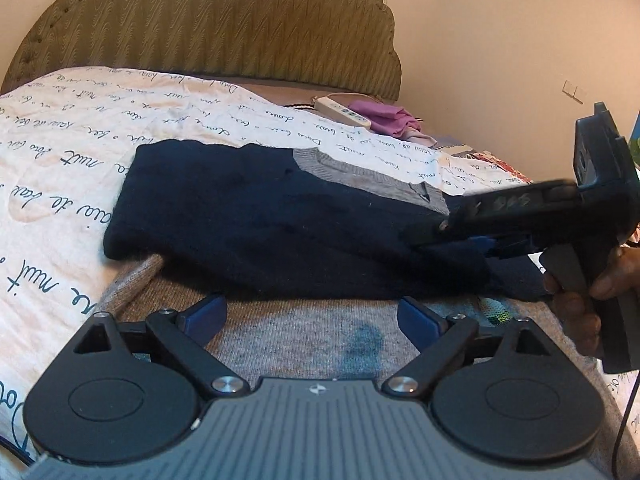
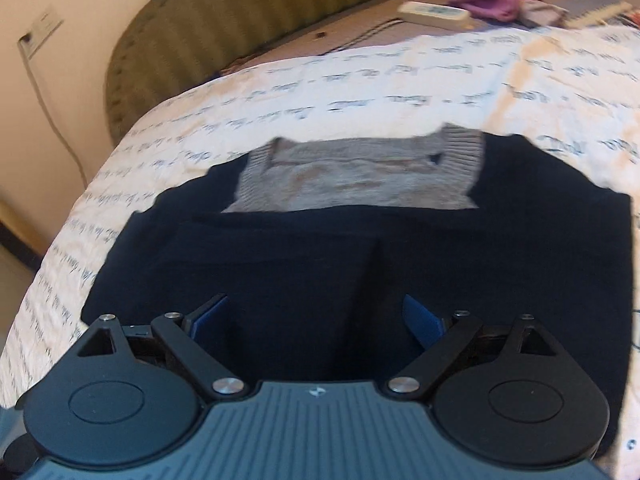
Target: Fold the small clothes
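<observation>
A small grey knit sweater with navy sleeves lies on the bed. In the left wrist view the navy sleeves [image 1: 256, 216] are folded across the grey body [image 1: 304, 336]. My left gripper [image 1: 312, 316] is open, its blue pads low over the grey body at the near edge. My right gripper [image 1: 480, 248] comes in from the right, its blue pads at the navy sleeve. In the right wrist view my right gripper [image 2: 316, 320] is open over the navy fabric [image 2: 304, 264], with the grey collar part [image 2: 360, 176] beyond it.
The bedspread [image 1: 60, 152] is white with handwriting print. A padded olive headboard [image 1: 208, 20] stands behind. A white power strip [image 1: 344, 112] and a purple cloth [image 1: 384, 116] lie at the bed's far side. A wall socket with cable [image 2: 40, 36] is left.
</observation>
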Demonstrator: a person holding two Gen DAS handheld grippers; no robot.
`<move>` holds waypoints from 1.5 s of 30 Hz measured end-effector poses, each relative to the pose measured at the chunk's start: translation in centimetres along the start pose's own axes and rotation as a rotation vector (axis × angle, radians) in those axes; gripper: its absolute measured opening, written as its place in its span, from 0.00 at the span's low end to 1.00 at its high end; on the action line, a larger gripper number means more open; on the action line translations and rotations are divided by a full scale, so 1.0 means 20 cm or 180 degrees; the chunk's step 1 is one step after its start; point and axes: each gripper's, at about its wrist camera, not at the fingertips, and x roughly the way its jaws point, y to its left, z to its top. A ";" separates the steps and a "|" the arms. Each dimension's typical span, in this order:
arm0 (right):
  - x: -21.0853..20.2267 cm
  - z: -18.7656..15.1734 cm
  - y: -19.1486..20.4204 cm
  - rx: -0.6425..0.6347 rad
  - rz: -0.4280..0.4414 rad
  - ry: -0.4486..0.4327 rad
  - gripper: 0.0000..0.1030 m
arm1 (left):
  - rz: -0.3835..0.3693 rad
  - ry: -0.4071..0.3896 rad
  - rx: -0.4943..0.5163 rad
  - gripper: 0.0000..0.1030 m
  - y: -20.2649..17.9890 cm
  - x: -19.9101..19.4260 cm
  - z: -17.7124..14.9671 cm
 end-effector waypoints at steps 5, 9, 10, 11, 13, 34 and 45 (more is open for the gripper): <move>0.00 0.00 -0.01 0.0037 -0.0020 -0.0170 0.18 | 0.0006 0.0004 0.0000 0.93 0.00 0.00 0.00; -0.10 0.04 -0.02 0.0096 0.0117 -0.0369 0.07 | 0.0000 -0.0002 -0.0007 0.94 0.00 0.00 0.00; -0.12 0.07 -0.01 0.0093 0.0148 -0.0418 0.07 | -0.0007 -0.0010 -0.0015 0.94 0.00 0.00 0.00; -0.14 0.09 0.00 0.0092 0.0173 -0.0466 0.07 | -0.0017 -0.0023 -0.0024 0.94 0.01 0.00 0.00; -0.20 0.13 -0.01 0.0125 0.0229 -0.0565 0.07 | -0.0046 -0.0060 -0.0041 0.94 0.01 -0.01 0.00; -0.27 -0.06 -0.58 0.0857 -0.0267 -0.0544 0.07 | -0.0256 -0.0329 0.0221 0.96 -0.11 -0.04 0.21; -0.27 -0.09 -0.62 0.0848 -0.0273 -0.0487 0.07 | 0.0327 0.0497 0.0450 0.96 -0.09 0.53 0.40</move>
